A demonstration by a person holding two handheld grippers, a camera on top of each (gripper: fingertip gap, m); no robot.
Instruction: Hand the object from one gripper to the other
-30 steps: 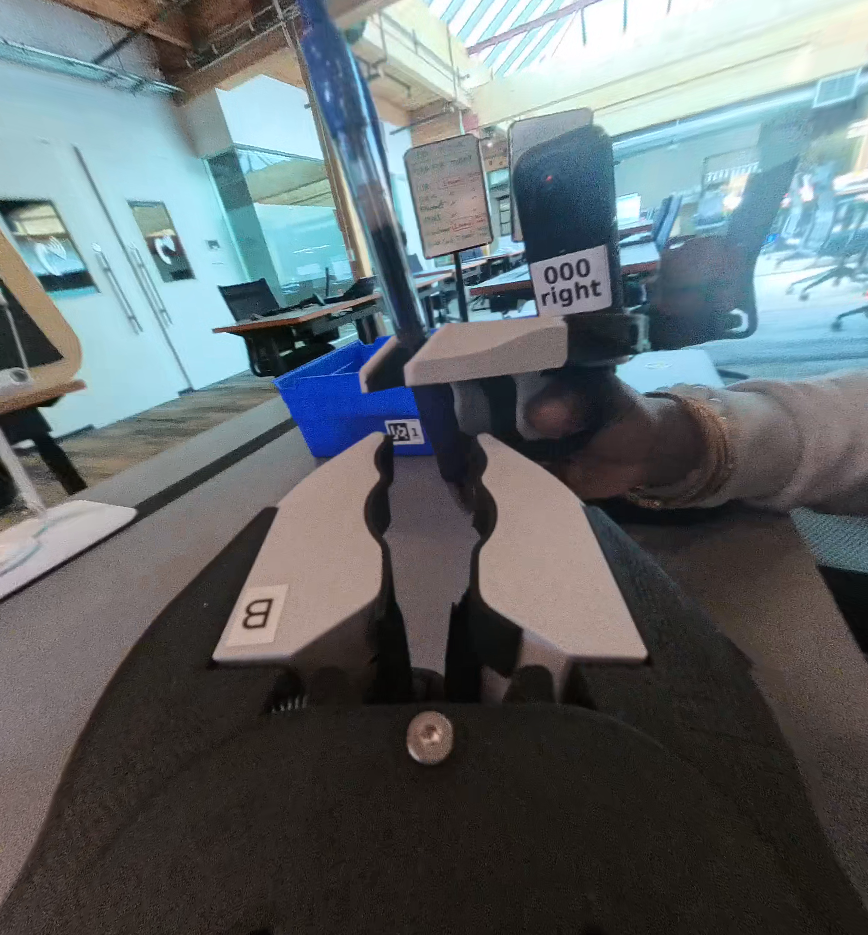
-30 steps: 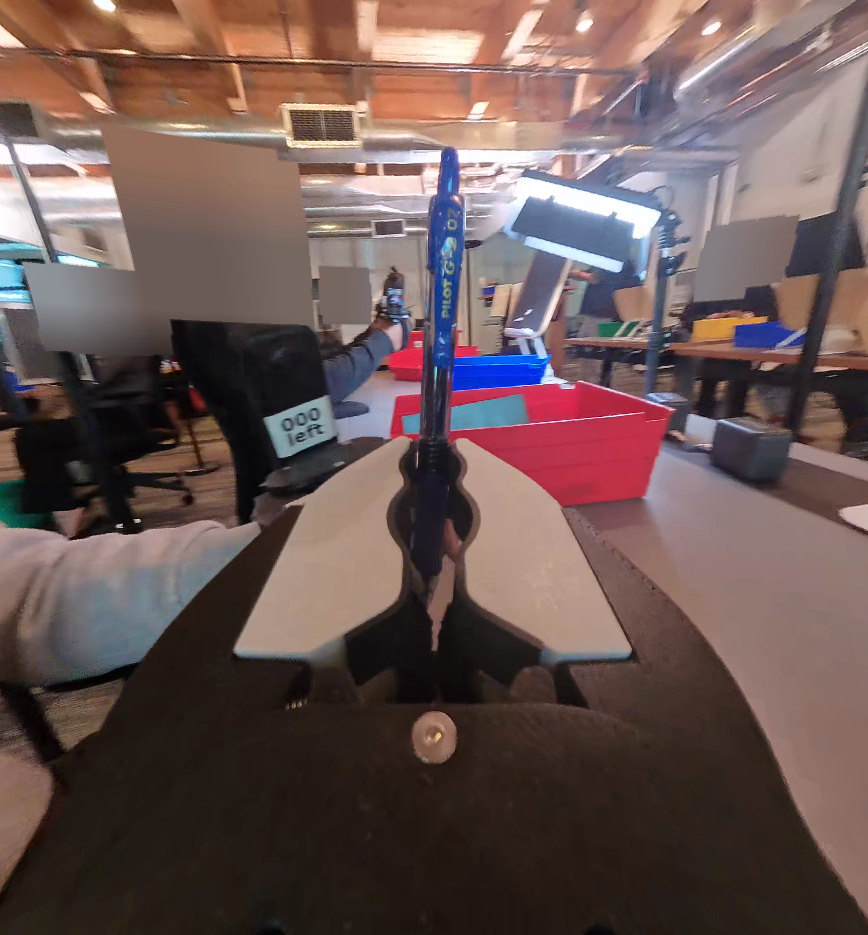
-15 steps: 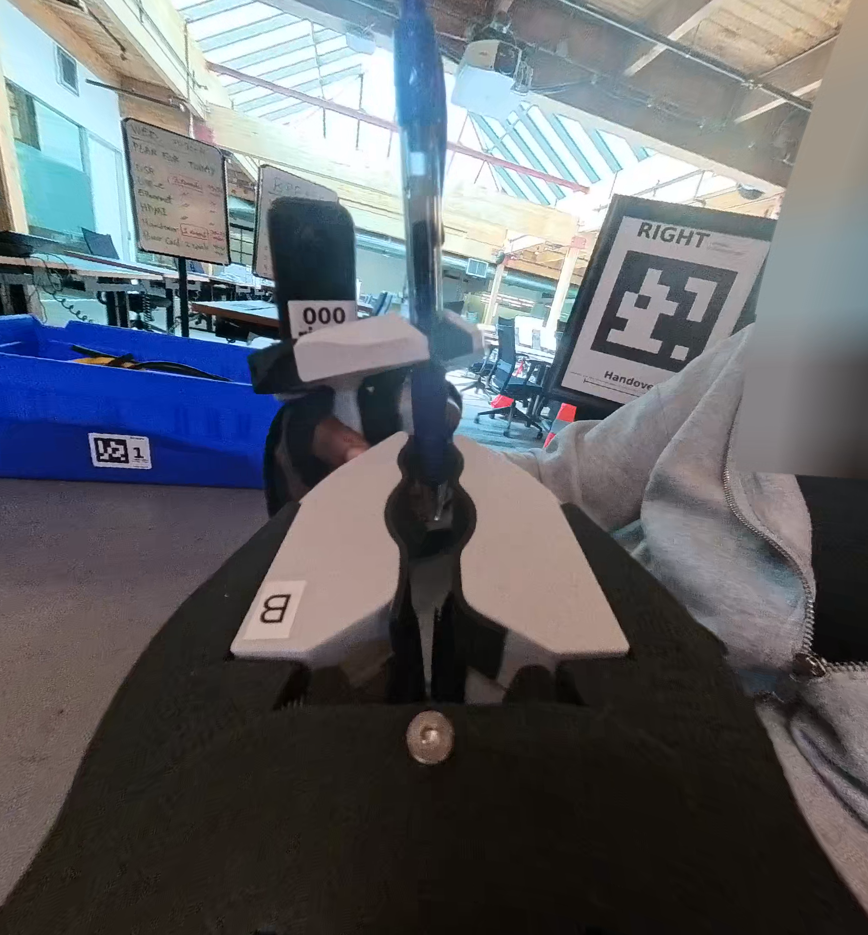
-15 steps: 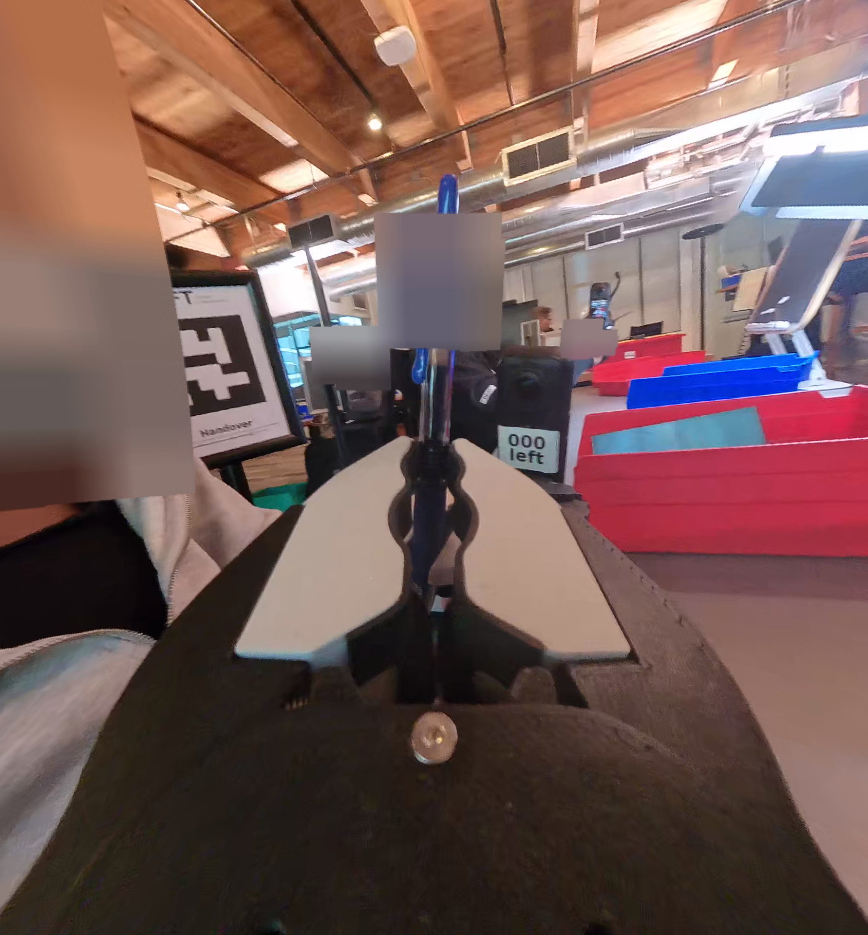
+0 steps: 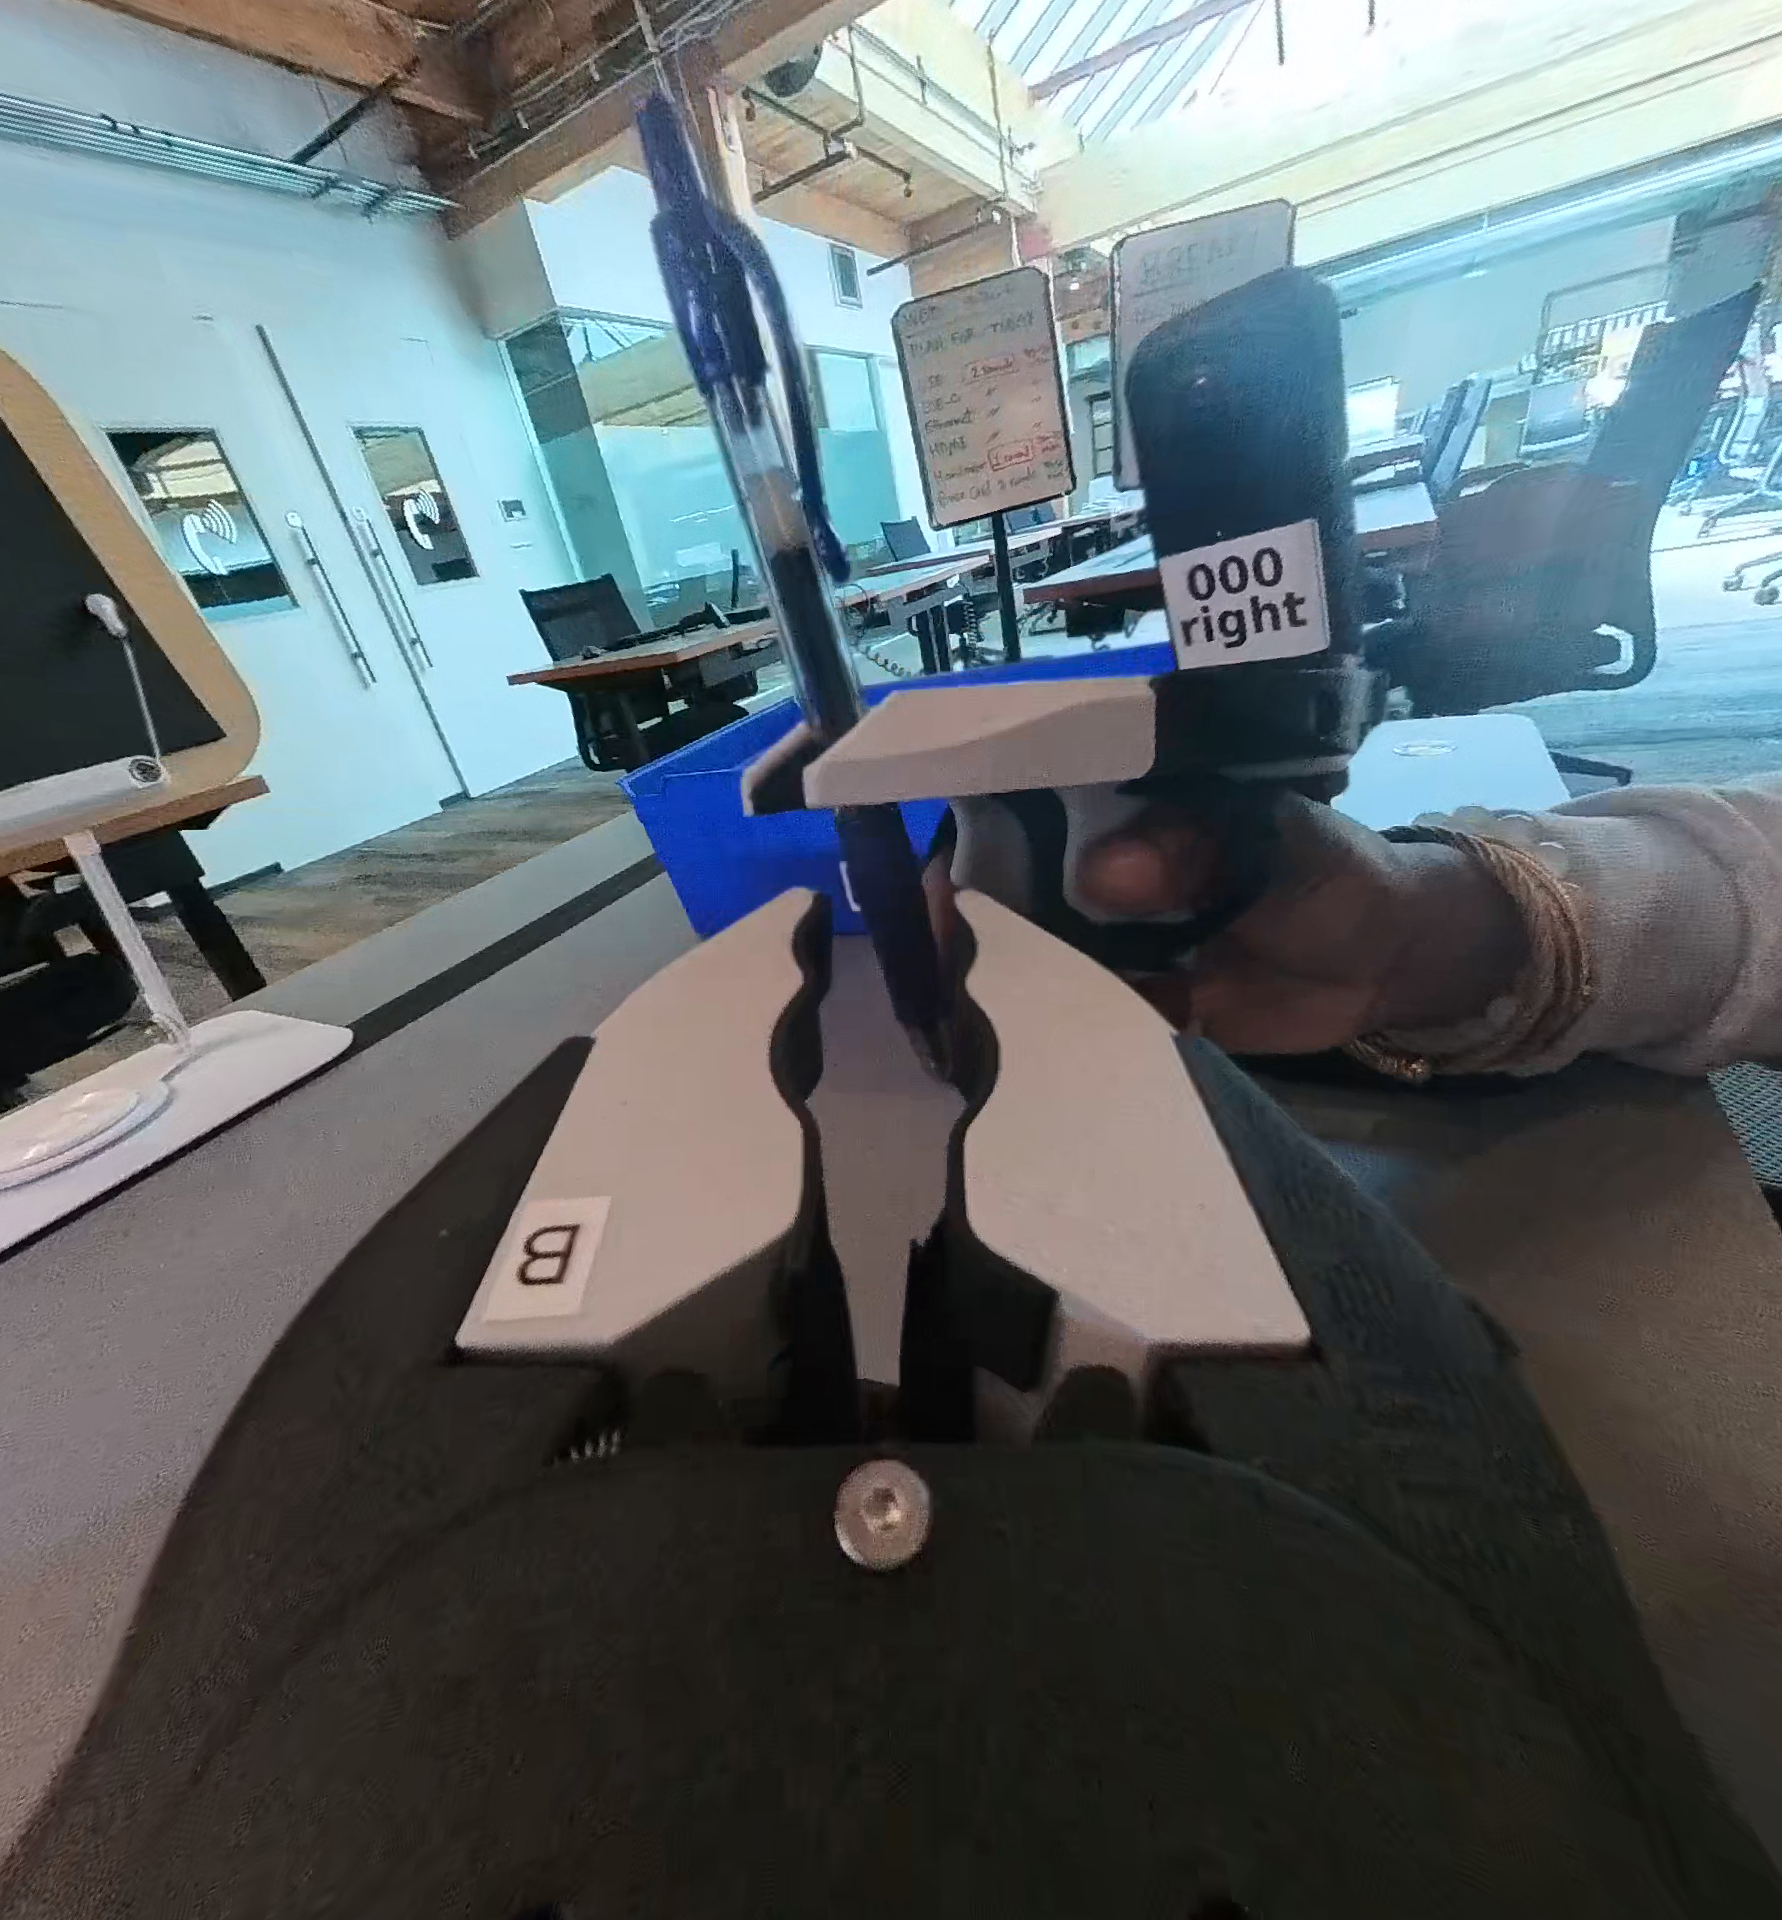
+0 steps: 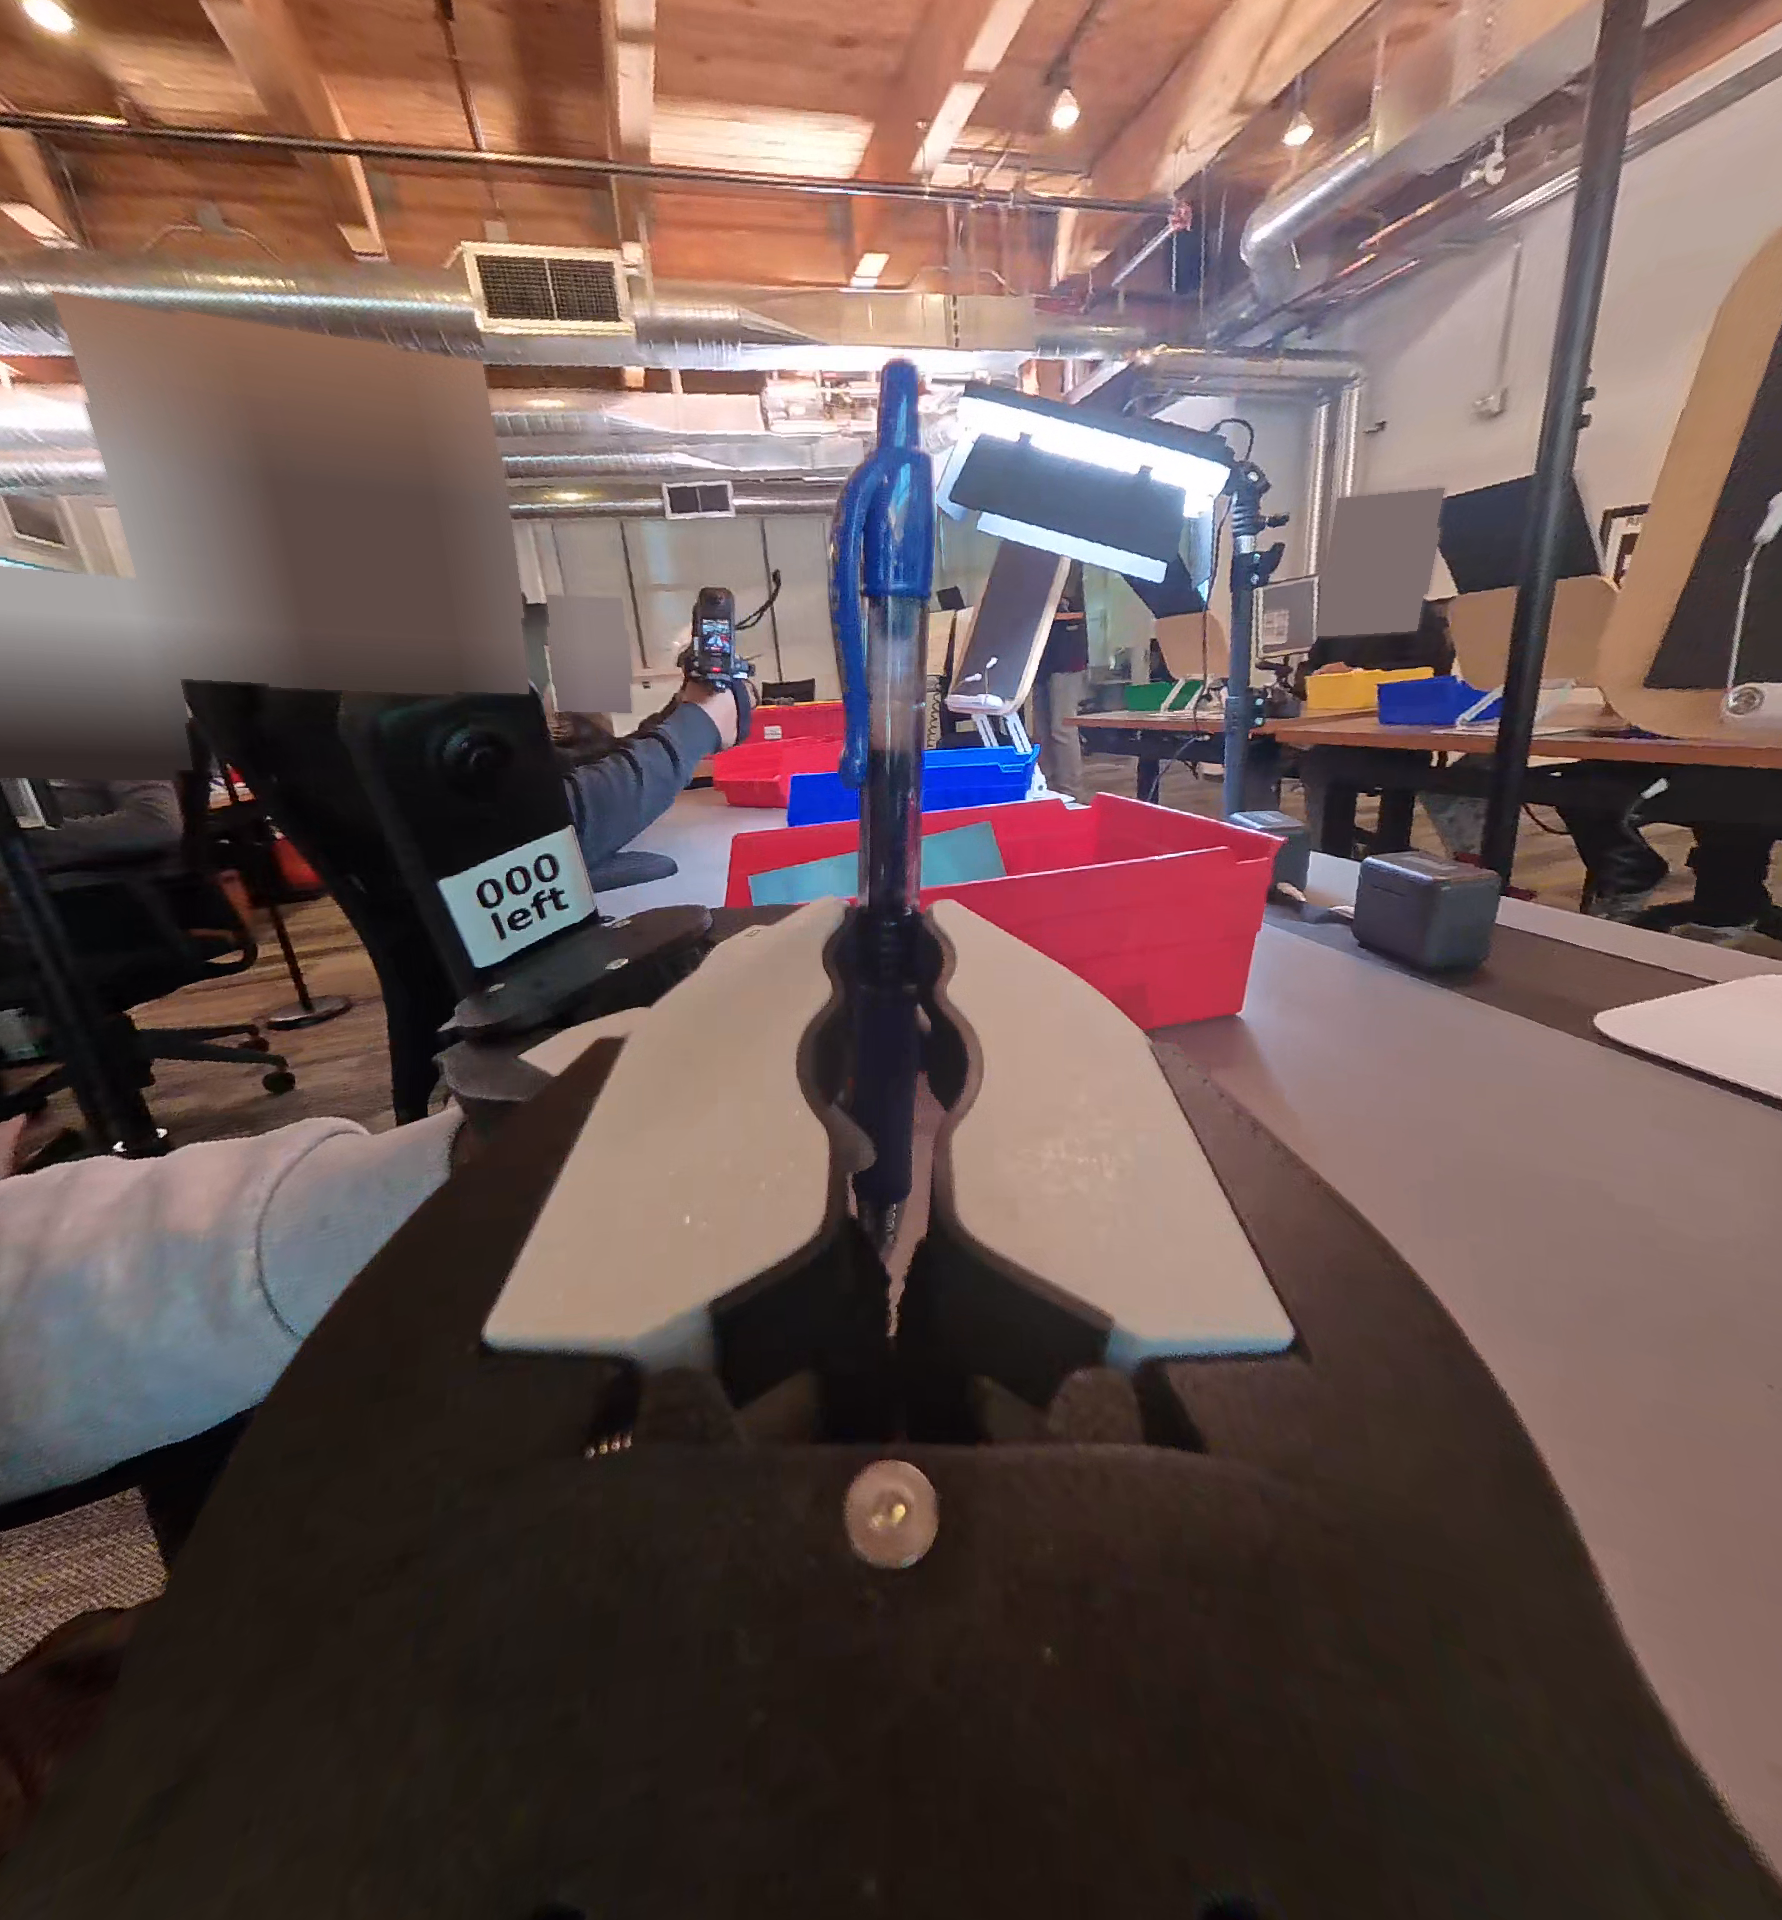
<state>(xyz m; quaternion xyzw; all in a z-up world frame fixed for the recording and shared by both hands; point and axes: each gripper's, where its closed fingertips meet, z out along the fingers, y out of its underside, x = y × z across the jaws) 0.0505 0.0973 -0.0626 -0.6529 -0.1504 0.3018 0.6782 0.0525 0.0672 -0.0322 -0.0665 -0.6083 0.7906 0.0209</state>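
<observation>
Between the right gripper fingers' tight clamp, upright blue pen (tip amid the left gripper's parted fingers).

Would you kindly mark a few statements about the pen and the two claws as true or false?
1. The right claw is shut on the blue pen. True.
2. The left claw is clamped tight on the pen. False: its jaws stand apart, with the pen's tip in the gap.
3. The pen lies flat on the table. False: it stands nearly upright in the right claw.
4. A red bin sits on the table beyond the right claw. True.
</observation>
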